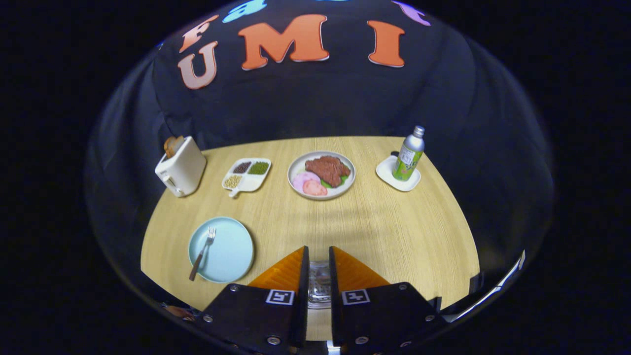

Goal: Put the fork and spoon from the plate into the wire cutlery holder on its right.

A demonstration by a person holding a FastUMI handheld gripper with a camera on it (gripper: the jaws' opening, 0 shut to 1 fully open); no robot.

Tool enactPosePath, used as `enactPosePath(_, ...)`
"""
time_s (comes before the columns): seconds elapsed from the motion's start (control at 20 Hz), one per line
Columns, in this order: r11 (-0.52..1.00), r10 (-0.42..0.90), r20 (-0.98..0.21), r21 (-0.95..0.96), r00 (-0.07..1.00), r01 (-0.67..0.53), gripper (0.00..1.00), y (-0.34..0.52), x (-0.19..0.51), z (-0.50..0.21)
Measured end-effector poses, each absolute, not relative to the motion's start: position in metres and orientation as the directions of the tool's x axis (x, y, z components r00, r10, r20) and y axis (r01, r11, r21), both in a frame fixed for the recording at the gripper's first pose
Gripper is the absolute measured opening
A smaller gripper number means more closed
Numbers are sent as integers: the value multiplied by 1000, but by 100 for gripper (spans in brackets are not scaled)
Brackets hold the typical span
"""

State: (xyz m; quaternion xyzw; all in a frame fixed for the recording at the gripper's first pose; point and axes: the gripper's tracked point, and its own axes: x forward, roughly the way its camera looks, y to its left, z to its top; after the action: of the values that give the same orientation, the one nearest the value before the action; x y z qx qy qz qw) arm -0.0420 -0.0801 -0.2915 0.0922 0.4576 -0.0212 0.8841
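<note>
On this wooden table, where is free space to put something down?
Bare wood lies between the round wooden table's middle and the bottle's white coaster, ahead of the gripper. The far row is crowded: white toaster, divided tray, meat plate.

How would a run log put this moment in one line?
fork: on plate | hand-held gripper: nearly shut, above holder | spoon: unclear

- The gripper (319,256) fingers are hiding most of a metal object (319,286) sitting in the narrow gap between them; whether it is the wire cutlery holder or the spoon, and whether the fingers are pressing on it, cannot be told.
- The toast (173,145) is showing only its top above the toaster (180,167), upper left.
</note>
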Motion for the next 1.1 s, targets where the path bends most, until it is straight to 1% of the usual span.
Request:
enactPosePath(0.05,983,36,-772,143,635,118,29,-80,-30,-278)
enactPosePath(0.1,984,19,-725,134,688,114,34,-80,-20,-261)
enactPosePath(0.2,988,-21,-620,109,784,113,49,-80,1,-225)
enactPosePath(0.25,988,-32,-576,105,817,112,58,-77,9,-211)
enactPosePath(0.3,989,-37,-547,98,836,108,62,-75,13,-201)
enactPosePath(0.35,990,-51,-530,84,847,112,72,-73,17,-196)
enactPosePath(0.4,990,-69,-510,69,857,121,78,-73,23,-191)
enactPosePath(0.45,990,-88,-487,57,869,132,86,-73,28,-184)
enactPosePath(0.55,987,-115,-422,57,900,152,91,-72,37,-162)
enactPosePath(0.65,983,-141,-347,63,927,173,92,-69,46,-140)
enactPosePath(0.8,982,-165,-270,50,949,184,92,-58,56,-122)
enactPosePath(0.9,986,-145,-235,50,961,161,92,-40,62,-111)
enactPosePath(1.1,993,-63,-195,86,979,81,92,12,75,-98)
